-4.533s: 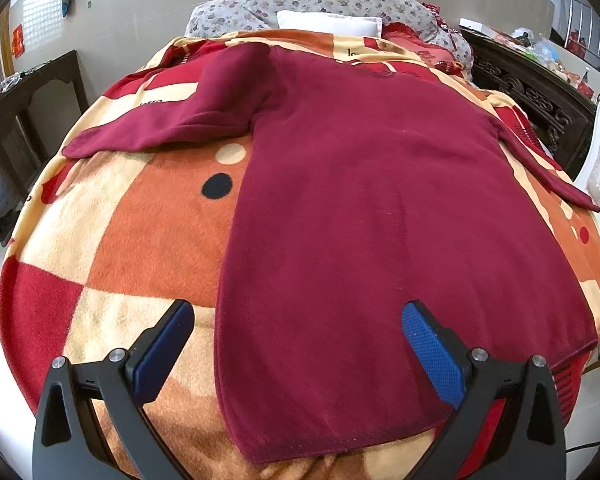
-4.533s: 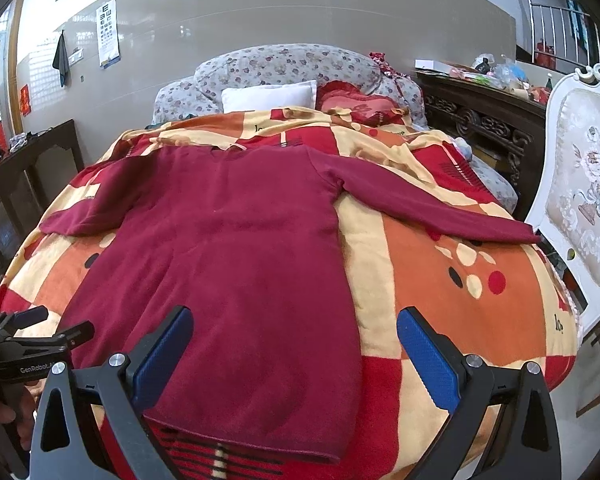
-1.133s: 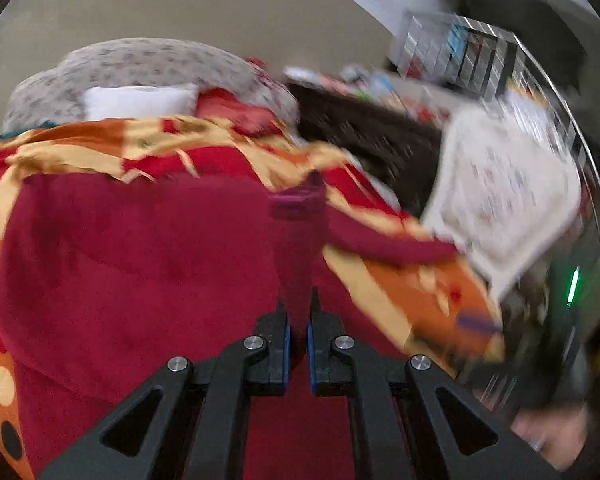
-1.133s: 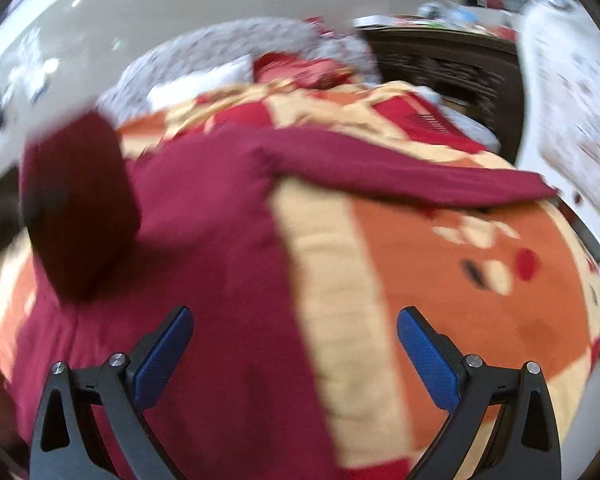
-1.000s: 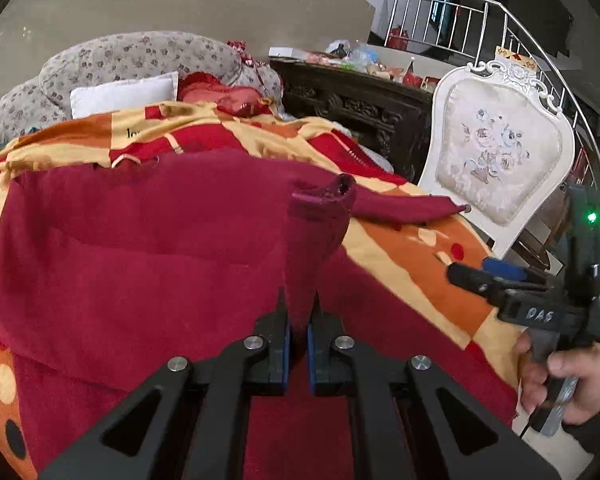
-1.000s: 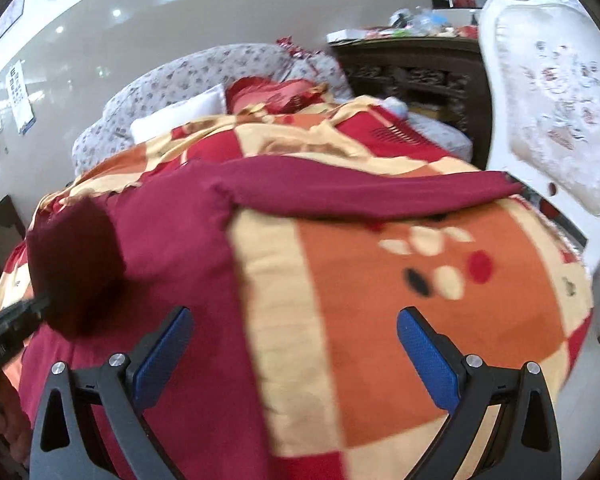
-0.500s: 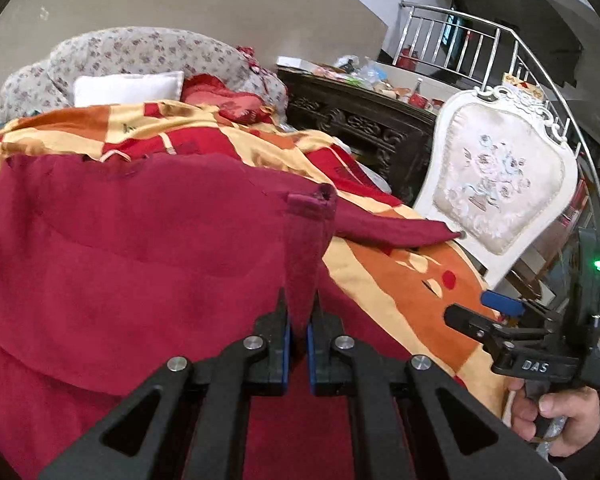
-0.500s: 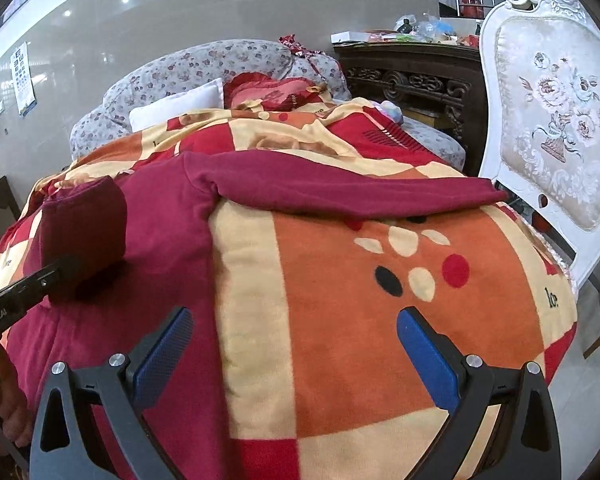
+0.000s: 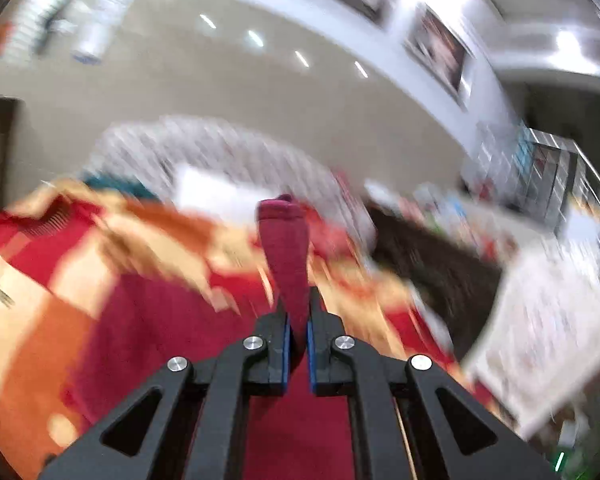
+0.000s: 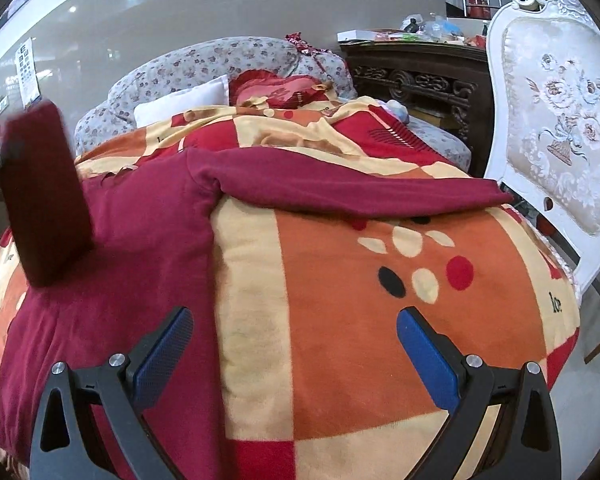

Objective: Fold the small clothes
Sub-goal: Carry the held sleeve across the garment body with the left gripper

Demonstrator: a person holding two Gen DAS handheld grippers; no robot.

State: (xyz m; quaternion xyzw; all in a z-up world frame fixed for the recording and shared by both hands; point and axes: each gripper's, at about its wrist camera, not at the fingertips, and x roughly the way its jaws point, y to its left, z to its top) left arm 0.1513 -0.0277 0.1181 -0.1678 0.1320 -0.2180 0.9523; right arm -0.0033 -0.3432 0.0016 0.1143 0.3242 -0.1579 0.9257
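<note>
A dark red sweater (image 10: 148,240) lies on a bed covered by an orange, red and cream blanket (image 10: 380,272). Its right sleeve (image 10: 360,192) stretches out flat toward the right edge of the bed. My left gripper (image 9: 296,332) is shut on the left sleeve (image 9: 286,248), whose cuff stands up past the fingers; the left wrist view is blurred by motion. The lifted sleeve shows in the right wrist view (image 10: 44,196) raised at the far left. My right gripper (image 10: 296,344) is open and empty above the blanket, just right of the sweater's side edge.
A white upholstered chair (image 10: 552,120) stands close at the bed's right side. A dark carved wooden cabinet (image 10: 412,80) with clutter on top is behind it. Pillows (image 10: 180,104) and a floral headboard (image 10: 204,64) are at the far end.
My left gripper has swung up and back with the sleeve, lifting it higher; its view is now blurred. My right gripper has moved slightly closer over the blanket and stays open.
</note>
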